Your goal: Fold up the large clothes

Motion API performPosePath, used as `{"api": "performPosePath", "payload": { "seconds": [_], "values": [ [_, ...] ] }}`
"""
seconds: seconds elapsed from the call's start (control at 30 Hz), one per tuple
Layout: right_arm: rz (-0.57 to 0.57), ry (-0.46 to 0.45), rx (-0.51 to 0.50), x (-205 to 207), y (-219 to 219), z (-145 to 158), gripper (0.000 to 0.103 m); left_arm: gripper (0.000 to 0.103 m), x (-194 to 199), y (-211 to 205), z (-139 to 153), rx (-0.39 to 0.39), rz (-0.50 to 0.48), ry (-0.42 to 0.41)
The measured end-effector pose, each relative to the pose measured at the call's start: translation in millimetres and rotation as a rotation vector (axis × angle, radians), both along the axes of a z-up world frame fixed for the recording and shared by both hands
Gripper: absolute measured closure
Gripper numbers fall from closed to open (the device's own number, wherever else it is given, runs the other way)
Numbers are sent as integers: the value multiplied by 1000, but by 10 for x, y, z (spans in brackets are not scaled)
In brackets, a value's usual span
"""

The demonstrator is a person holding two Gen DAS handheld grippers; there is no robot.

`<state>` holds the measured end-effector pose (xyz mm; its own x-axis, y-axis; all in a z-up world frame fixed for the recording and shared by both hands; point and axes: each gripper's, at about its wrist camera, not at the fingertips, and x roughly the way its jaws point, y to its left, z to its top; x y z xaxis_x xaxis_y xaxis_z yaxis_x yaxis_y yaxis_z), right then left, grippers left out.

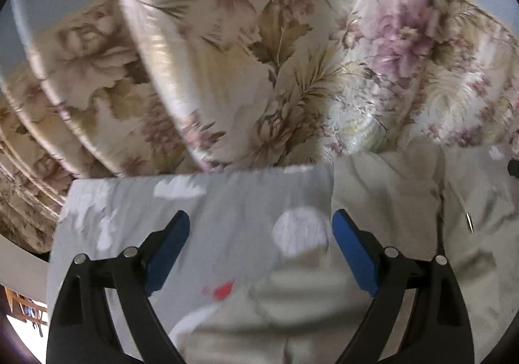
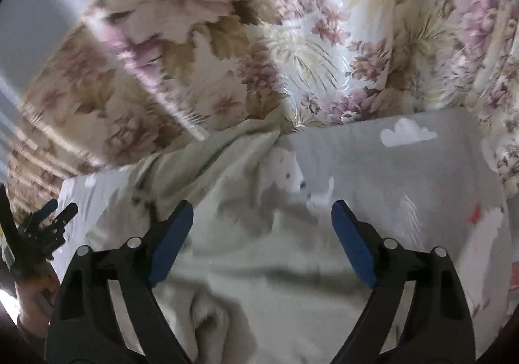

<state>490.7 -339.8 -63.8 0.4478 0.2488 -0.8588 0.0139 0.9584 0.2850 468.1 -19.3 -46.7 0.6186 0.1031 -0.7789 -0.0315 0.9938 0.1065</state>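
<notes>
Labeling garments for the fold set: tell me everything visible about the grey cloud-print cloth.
The grey cloud-print cloth is soft, thin-looking fabric, pale grey with white clouds and a small red mark. It lies flat with a straight far edge and a squared corner, against a floral bedcover. A crumpled cream cloth lies against it, seemingly overlapping. Both views are blurred. The left gripper hovers over it, open, fingers gripping nothing.

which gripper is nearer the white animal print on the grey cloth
Right: the animal print lies just ahead of the right gripper; the left gripper is far off to its left.
</notes>
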Motion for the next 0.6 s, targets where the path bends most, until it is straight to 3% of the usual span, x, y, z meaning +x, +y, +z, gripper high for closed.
{"api": "performPosePath", "payload": {
  "seconds": [0.13,0.3,0.43,0.5,0.53,0.6],
  "values": [
    [12,53,-11,329,73,-197,22,13,398,20,-145,-61,28,36],
    [27,95,-37,647,167,-468,32,13,759,-93,-350,-24,0,75],
    [38,86,-32,792,225,-561,37,13,954,-36,-513,-83,28,115],
    [73,88,-13,849,295,-561,62,13,1009,-43,-570,-102,15,136],
    [108,95,-18,874,353,-573,86,13,1042,-67,-604,-101,-3,147],
    [149,74,-53,884,453,-543,96,13,1069,-105,-645,-81,-14,155]
  ]
}}
